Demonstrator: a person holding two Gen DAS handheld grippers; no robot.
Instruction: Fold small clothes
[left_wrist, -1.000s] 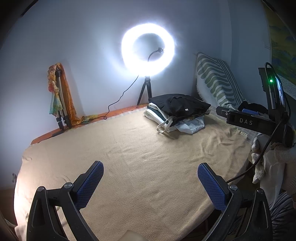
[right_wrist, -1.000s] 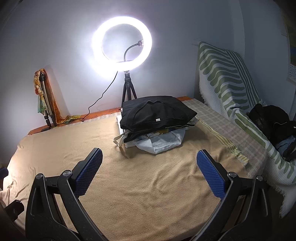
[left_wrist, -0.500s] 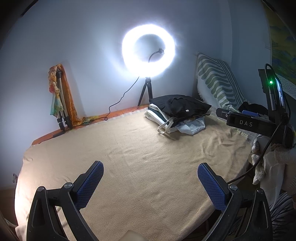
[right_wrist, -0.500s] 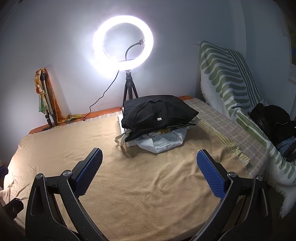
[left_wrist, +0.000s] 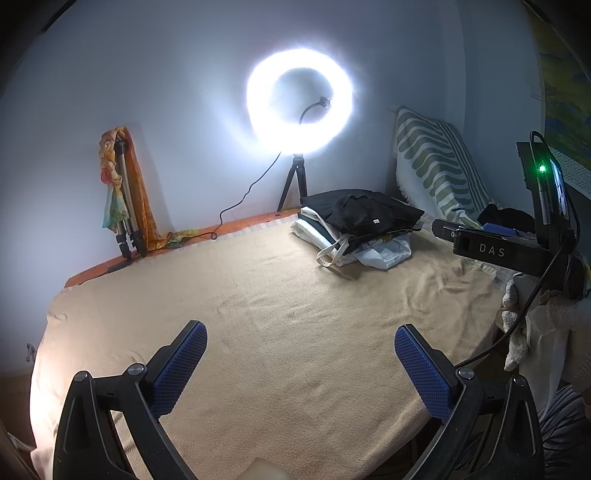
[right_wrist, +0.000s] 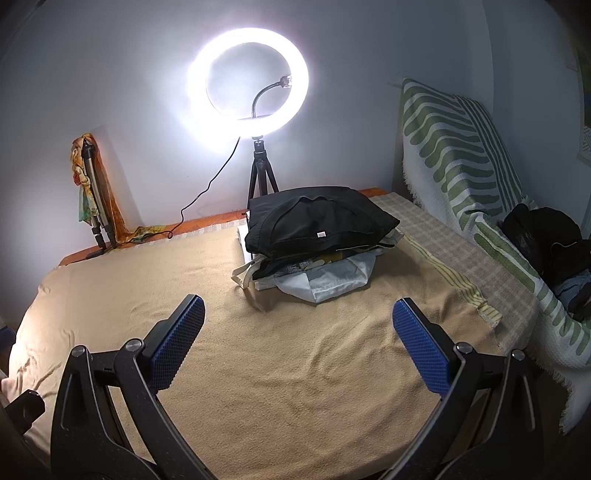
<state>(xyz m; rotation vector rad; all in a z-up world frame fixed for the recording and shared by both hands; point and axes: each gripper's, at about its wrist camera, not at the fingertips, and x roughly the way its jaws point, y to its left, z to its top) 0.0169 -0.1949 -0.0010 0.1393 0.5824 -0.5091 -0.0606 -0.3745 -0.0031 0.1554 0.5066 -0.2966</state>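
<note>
A pile of folded clothes (left_wrist: 360, 230) (right_wrist: 314, 243) lies at the far side of the tan blanket (left_wrist: 277, 314) (right_wrist: 258, 350), topped by a black garment (right_wrist: 317, 219) with a small white tag; white and patterned pieces stick out below. My left gripper (left_wrist: 301, 343) hovers open over the blanket's near part, well short of the pile, with nothing between its blue pads. My right gripper (right_wrist: 299, 319) is also open and empty, closer to the pile. The right gripper's body (left_wrist: 517, 251) shows at the right edge of the left wrist view.
A lit ring light (right_wrist: 247, 88) on a tripod stands behind the pile against the wall. A folded tripod with an orange scarf (right_wrist: 92, 192) leans at the back left. A green-striped throw (right_wrist: 461, 166) and dark clothes (right_wrist: 546, 240) lie to the right.
Both views have shifted very slightly; the grippers stay open and nothing on the blanket has moved.
</note>
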